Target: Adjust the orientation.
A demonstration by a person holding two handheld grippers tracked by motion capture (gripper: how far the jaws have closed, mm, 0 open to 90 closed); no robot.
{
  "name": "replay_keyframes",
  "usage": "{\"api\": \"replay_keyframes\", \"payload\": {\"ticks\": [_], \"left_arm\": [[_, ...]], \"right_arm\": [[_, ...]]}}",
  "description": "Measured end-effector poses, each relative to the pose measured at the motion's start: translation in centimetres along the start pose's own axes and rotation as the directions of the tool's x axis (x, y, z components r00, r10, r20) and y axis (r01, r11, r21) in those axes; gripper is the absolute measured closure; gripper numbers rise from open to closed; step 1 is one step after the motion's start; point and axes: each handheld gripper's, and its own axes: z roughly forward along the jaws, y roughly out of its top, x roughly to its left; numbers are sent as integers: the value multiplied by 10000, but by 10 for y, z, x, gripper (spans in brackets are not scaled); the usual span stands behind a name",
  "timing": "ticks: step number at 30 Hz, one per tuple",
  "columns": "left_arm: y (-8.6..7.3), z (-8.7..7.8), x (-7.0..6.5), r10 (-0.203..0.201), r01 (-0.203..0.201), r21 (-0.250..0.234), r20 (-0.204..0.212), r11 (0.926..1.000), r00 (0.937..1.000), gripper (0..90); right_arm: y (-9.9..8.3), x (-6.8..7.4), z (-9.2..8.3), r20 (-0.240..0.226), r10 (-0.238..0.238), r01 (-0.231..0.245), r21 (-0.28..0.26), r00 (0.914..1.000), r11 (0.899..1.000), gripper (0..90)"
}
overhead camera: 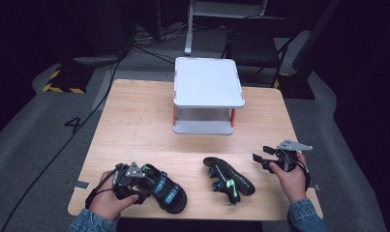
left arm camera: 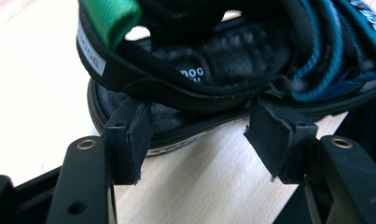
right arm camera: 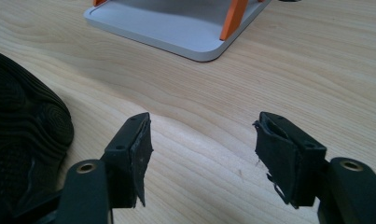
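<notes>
Two black sandals lie near the table's front edge. The left sandal (overhead camera: 166,188) stands upright, with blue straps and a green heel loop (left arm camera: 111,18). My left gripper (overhead camera: 143,182) is at its heel end, open. In the left gripper view the jaws (left arm camera: 199,119) stand either side of the sole's rim (left arm camera: 195,133) without pressing on it. The other sandal (overhead camera: 229,179) lies tipped with its ribbed sole showing (right arm camera: 22,135). My right gripper (overhead camera: 261,153) is held to its right, open, with bare wood between its pads (right arm camera: 204,123).
A white two-level stand (overhead camera: 208,82) with orange posts sits at the back middle of the wooden table (overhead camera: 134,125); its base plate (right arm camera: 176,23) is ahead of the right gripper. A chair and cables are on the dark floor beyond.
</notes>
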Motion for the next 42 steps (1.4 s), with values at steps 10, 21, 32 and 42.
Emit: {"api": "replay_keyframes", "payload": {"ticks": [10, 21, 32, 42], "left_arm": [[-3, -25, 7, 82, -88, 112, 447, 9999, 9990, 318], [22, -35, 11, 795, -850, -2239, -334, 9709, 9963, 282], [39, 9, 22, 1951, -1990, -669, -607, 9777, 9789, 334], [57, 19, 21, 2967, -2997, -518, -596, 9526, 9531, 540]], "right_arm": [[-2, -2, -3, 12, 32, -32, -19, 10000, 10000, 359], [-7, 0, -5, 54, -1, 0, 146, 10000, 9999, 354], [-27, -6, -24, 496, 325, -337, 222, 9982, 9992, 348], [-43, -10, -45, 1002, 588, -608, 175, 9932, 9980, 349]]}}
